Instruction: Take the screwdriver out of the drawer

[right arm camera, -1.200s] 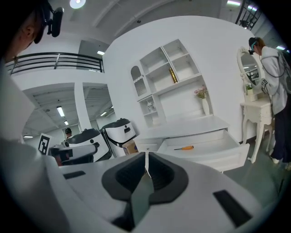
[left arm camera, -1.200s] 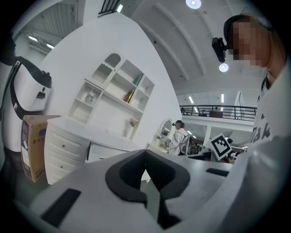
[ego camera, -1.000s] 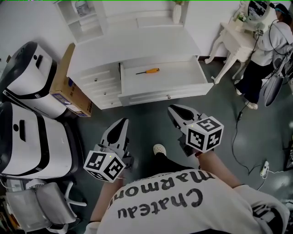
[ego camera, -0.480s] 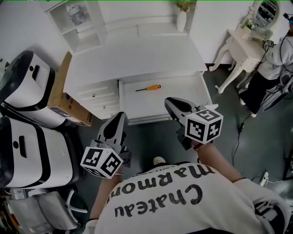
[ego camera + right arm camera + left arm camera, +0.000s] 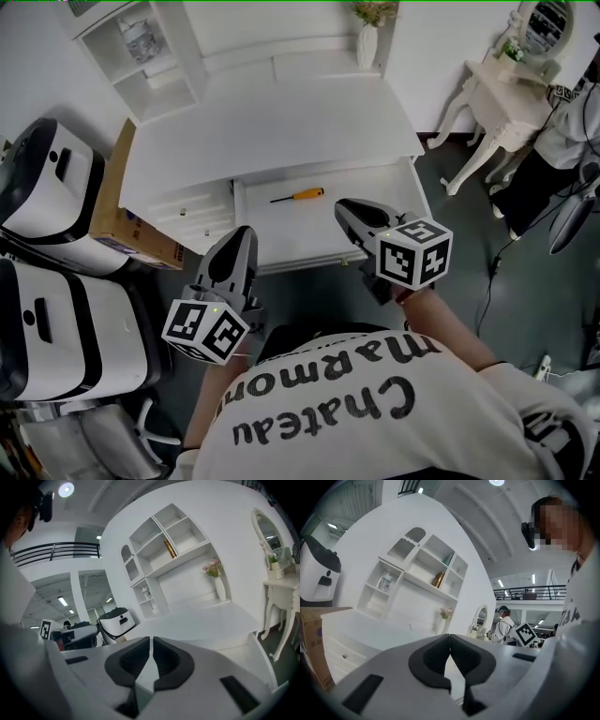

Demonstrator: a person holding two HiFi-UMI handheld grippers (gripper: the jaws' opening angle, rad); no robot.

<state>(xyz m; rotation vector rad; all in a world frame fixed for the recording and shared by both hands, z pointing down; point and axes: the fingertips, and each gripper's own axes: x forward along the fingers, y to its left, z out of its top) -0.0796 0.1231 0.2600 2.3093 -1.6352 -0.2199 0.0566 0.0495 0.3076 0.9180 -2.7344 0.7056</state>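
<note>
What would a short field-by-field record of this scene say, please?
drawer: open, pulled out of the white desk
screwdriver: orange handle, lying flat in the drawer, untouched
left gripper: fingers together, empty, near the drawer's front left corner
right gripper: fingers together, empty, overlapping the drawer's right part in the head view
task state: screwdriver not yet taken out
</note>
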